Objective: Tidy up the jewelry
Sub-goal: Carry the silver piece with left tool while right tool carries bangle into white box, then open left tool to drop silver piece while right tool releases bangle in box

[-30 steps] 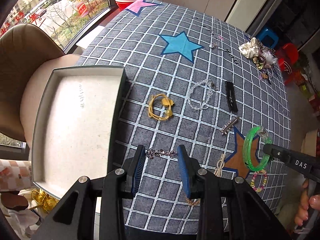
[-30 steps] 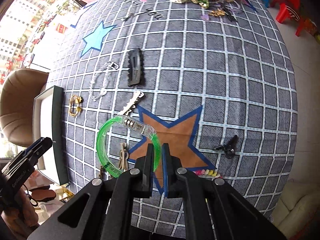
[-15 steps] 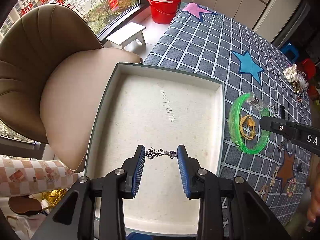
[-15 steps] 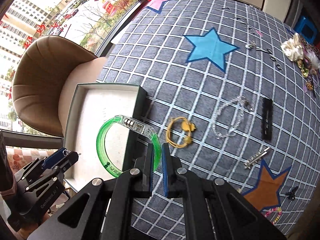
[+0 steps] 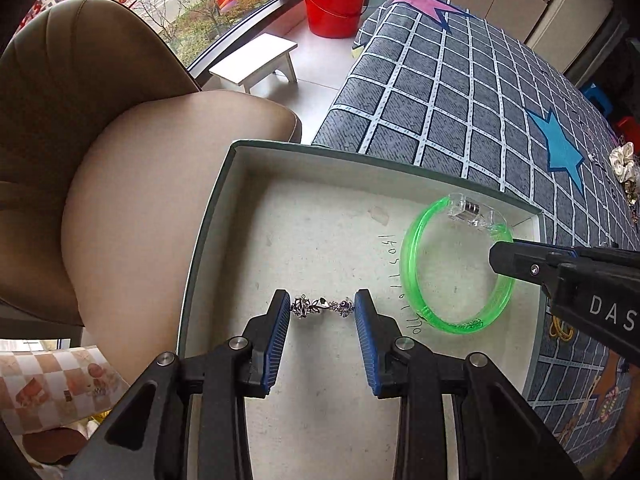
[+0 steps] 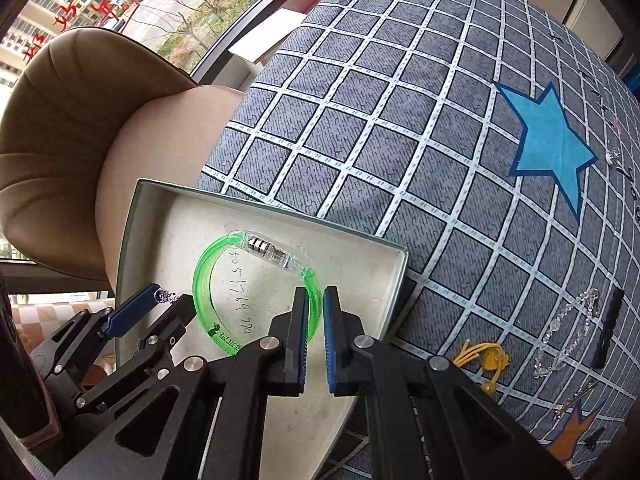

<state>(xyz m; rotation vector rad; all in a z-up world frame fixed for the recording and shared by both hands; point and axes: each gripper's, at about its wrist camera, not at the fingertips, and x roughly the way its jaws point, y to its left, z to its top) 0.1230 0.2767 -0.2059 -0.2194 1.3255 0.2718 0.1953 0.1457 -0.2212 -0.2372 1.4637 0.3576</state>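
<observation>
Translucent green plastic bangle with a clear clasp block [image 6: 256, 280] sits at centre-left of the right wrist view, over the white floor of the shallow open box with a dark green rim [image 6: 264, 205]. Right gripper [image 6: 316, 304] has its blue-padded jaws closed to a narrow gap on the bangle's band, just below the clasp. In the left wrist view the bangle [image 5: 460, 268] is at right of centre, with the right gripper's black finger entering from the right edge.

Small ornate silver metal chain piece [image 5: 322, 306] spans lower centre of the left wrist view, pinched end to end between the jaws of the left gripper [image 5: 322, 307], which stand moderately apart around it, over the box floor. Handwritten digits mark the floor between the two pieces.

Box lies at the edge of the table covered in grey grid-pattern cloth with coloured stars [image 6: 400, 128]. Beige padded chair [image 5: 100, 152] fills the left. At lower right of the right wrist view: a yellow cord bracelet [image 6: 484, 362], a clear bead bracelet [image 6: 568, 332] and a black hair clip [image 6: 610, 326].
</observation>
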